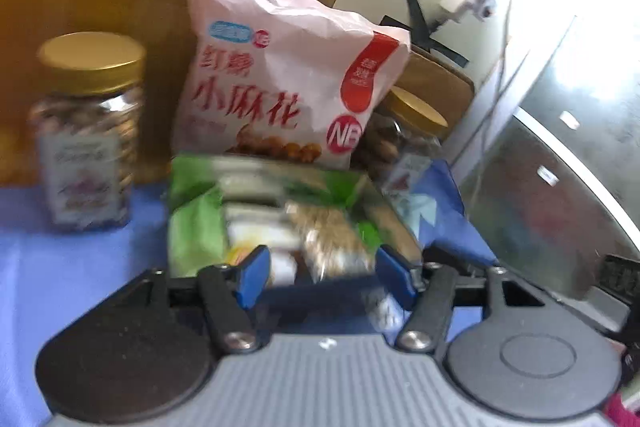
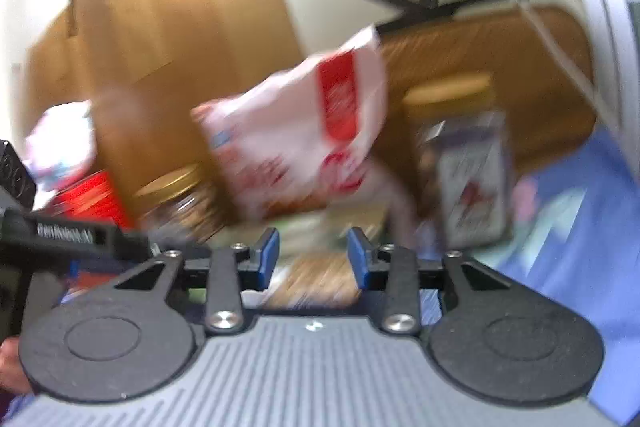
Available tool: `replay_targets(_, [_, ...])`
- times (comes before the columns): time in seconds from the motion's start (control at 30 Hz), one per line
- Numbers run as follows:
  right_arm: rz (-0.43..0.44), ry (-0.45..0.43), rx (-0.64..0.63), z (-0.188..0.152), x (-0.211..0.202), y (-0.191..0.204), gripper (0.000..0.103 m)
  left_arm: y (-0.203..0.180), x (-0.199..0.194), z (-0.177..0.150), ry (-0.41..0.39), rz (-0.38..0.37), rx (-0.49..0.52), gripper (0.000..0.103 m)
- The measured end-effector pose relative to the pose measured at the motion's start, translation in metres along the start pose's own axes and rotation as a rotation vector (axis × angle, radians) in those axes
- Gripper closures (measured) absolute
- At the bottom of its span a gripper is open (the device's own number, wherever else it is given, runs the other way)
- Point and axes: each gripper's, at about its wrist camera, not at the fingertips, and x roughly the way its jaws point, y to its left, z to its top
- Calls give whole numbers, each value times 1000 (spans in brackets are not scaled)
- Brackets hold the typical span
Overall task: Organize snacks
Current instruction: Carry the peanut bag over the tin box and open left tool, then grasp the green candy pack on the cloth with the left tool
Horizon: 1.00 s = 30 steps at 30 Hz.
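Both hand-held grippers, left [image 1: 320,277] and right [image 2: 313,258], stand part-open and grip nothing, the green snack pack [image 1: 276,223] lying loose between their pads on the blue surface [image 1: 80,247], seemingly set before the propped pink bag [image 1: 280,75] flanked by gold-lidded jars [image 1: 86,131].

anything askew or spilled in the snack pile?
No spill visible. One jar sits tilted behind the pink snack bag, while the other jar stands upright on the blue cloth. The green packet lies flat in front.

Pink-and-red snack bag [image 1: 280,75], green packet [image 1: 200,223], gold-lidded jar [image 1: 86,131].
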Motion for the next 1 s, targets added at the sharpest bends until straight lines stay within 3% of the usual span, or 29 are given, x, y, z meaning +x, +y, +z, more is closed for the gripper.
replay_targets(0.2, [196,226,42,-59,-4,25,57,36,-51,-70,49,90,-103,39])
replay_targets(0.37, [297,309,96,-83,-12,45,58,58,-72,-108,51,101,-195,39])
replay_targets(0.57, [282,407,144,-100,-5,55,60,59,-70,-125,43,65,-218,38])
replay_targets(0.63, [281,401,139,-100,-1,61,61,58,-69,-129,49,24,-244,38])
replay_targets(0.67, [290,405,136,-100,1,65,63,57,-69,-130,49,9,-259,38])
replay_targets(0.77, [310,429,115,-106,5,71,81,50,-71,-137,48,-9,-270,37])
replay_targets(1.0, [384,450,229,-113,2,57,89,50,-80,-146,25,-28,-338,37])
